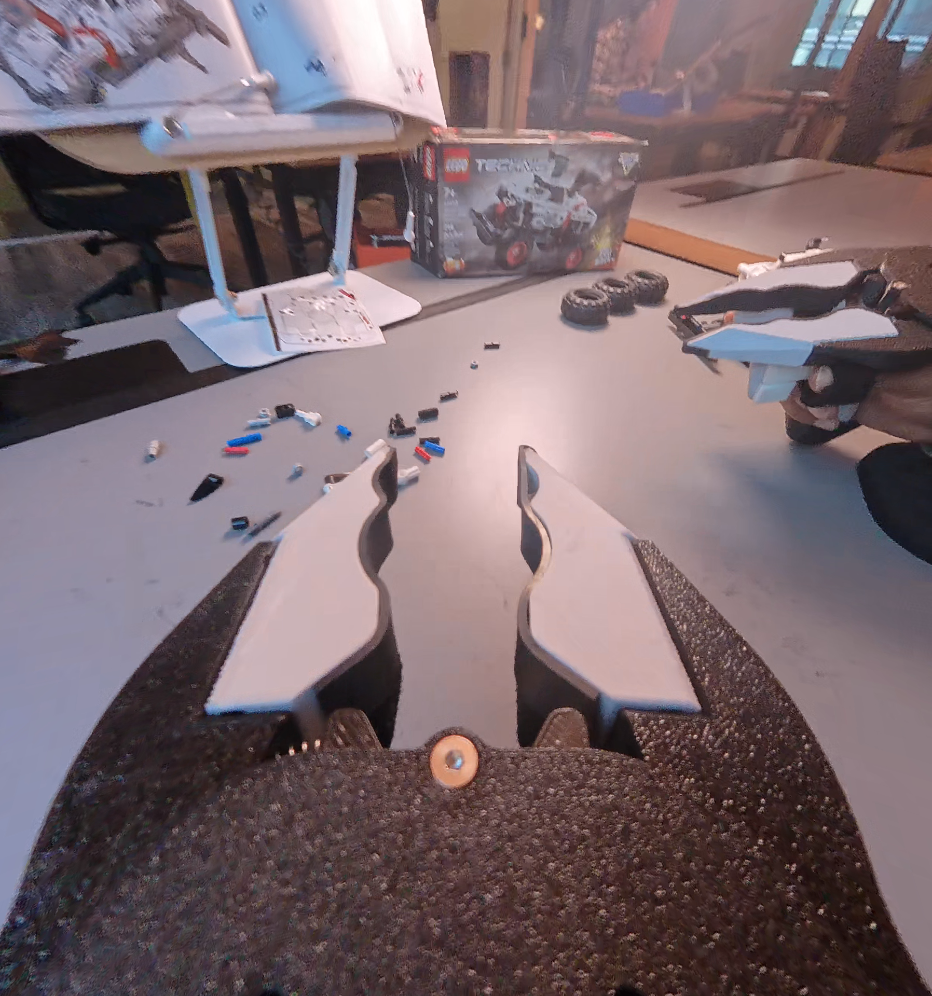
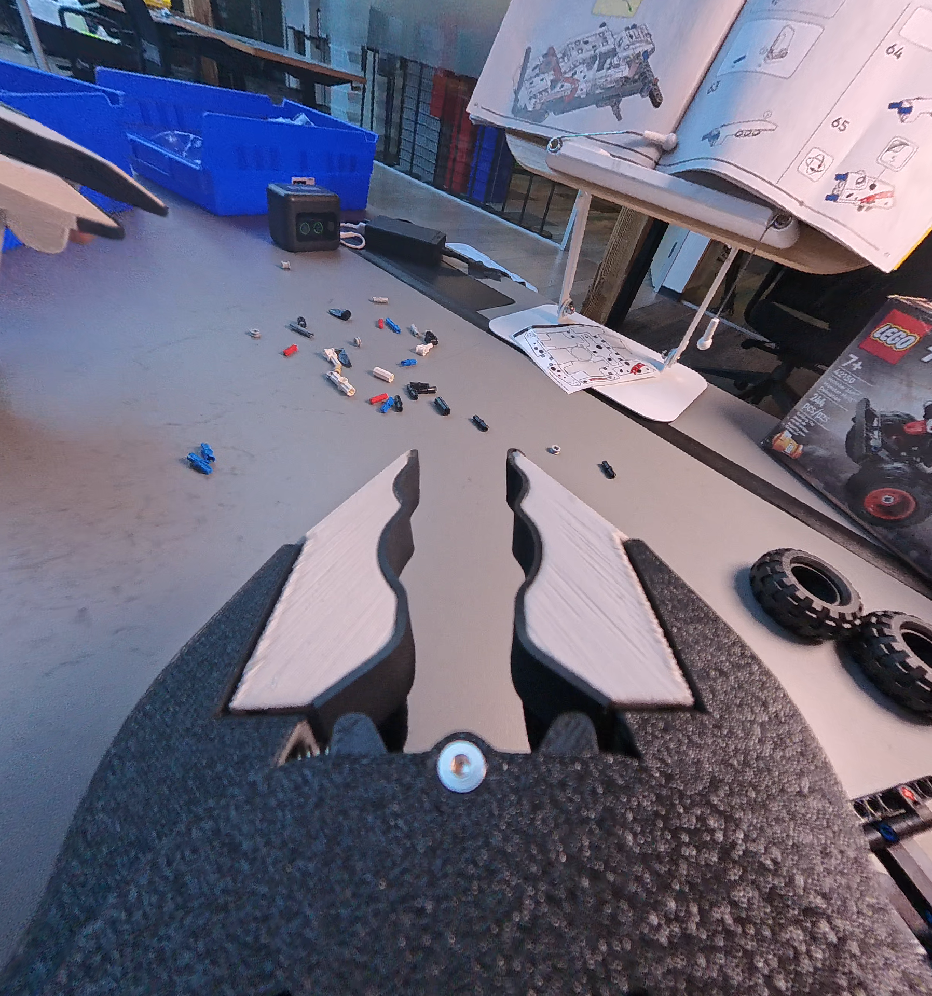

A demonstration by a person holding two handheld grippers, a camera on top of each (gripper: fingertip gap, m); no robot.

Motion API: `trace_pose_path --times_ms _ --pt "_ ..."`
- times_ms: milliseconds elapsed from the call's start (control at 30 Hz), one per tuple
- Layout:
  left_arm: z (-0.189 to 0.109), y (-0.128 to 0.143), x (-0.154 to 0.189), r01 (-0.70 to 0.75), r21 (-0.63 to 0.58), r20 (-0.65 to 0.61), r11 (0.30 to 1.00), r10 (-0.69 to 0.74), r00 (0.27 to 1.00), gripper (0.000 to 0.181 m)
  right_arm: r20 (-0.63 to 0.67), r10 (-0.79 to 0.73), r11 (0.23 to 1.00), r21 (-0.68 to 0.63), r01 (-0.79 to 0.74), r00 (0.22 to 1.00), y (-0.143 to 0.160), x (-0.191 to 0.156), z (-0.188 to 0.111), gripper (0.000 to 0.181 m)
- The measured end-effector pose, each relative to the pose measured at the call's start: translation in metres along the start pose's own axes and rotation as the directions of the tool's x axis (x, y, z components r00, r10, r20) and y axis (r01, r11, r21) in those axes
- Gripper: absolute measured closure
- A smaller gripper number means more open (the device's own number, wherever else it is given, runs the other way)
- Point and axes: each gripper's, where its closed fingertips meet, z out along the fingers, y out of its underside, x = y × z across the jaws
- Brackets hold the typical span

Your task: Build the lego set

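Small loose lego pieces [image 1: 345, 431] in black, white, blue and red lie scattered on the grey table [image 1: 588, 485]; they also show in the right wrist view [image 2: 377, 366]. My left gripper [image 1: 458, 458] is open and empty, low over the table just short of them. My right gripper [image 2: 463, 458] is open and empty, pointing at the same scatter. A pair of blue pins [image 2: 201, 459] lies apart on the left. Black tyres [image 1: 615, 296] [image 2: 803, 593] sit beside the right gripper [image 1: 682, 330]. A dark part-built assembly [image 2: 895, 808] lies at the right gripper's side.
An open instruction booklet [image 2: 722, 81] rests on a white stand [image 1: 345, 307] with a sticker sheet [image 2: 588, 355] on its base. The set's box [image 1: 523, 205] stands behind the tyres. Blue bins [image 2: 248, 156], a black cube device [image 2: 303, 218] and a black adapter [image 2: 404, 237] sit at the far edge. About 20 cm separates my left fingertips from my right.
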Motion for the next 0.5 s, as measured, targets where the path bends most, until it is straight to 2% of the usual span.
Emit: trace_pose_path --times_ms 100,167,233,300,367,433,500 --pt "-0.028 -0.021 -0.008 -0.023 0.107 0.088 0.994 0.014 0.996 0.135 0.001 0.001 1.000 0.001 -0.001 1.000 -0.001 -0.001 0.000 0.145" --pt "-0.057 -0.044 -0.019 -0.069 0.194 0.177 0.978 0.034 0.984 0.133 -0.003 -0.013 1.000 0.005 0.013 1.000 -0.002 -0.003 -0.001 0.144" --pt "-0.100 -0.069 -0.042 -0.161 0.258 0.325 0.953 0.071 0.943 0.133 -0.006 -0.038 0.999 0.008 0.038 0.999 -0.003 -0.006 0.000 0.144" --pt "-0.157 -0.093 -0.073 -0.245 0.285 0.481 0.927 0.083 0.873 0.134 -0.007 -0.073 0.997 0.008 0.073 0.997 -0.005 -0.011 0.000 0.144" --pt "-0.218 -0.109 -0.110 -0.288 0.265 0.618 0.920 0.067 0.783 0.136 0.005 -0.090 0.996 0.011 0.090 0.996 -0.006 -0.017 0.001 0.144" --pt "-0.269 -0.109 -0.151 -0.243 0.186 0.701 0.952 0.044 0.712 0.135 0.026 -0.074 0.997 0.011 0.074 0.997 -0.005 -0.024 0.004 0.144" --pt "-0.299 -0.096 -0.188 -0.128 0.086 0.711 0.988 0.029 0.702 0.135 0.049 -0.049 0.999 0.012 0.048 0.998 -0.005 -0.030 0.006 0.143"
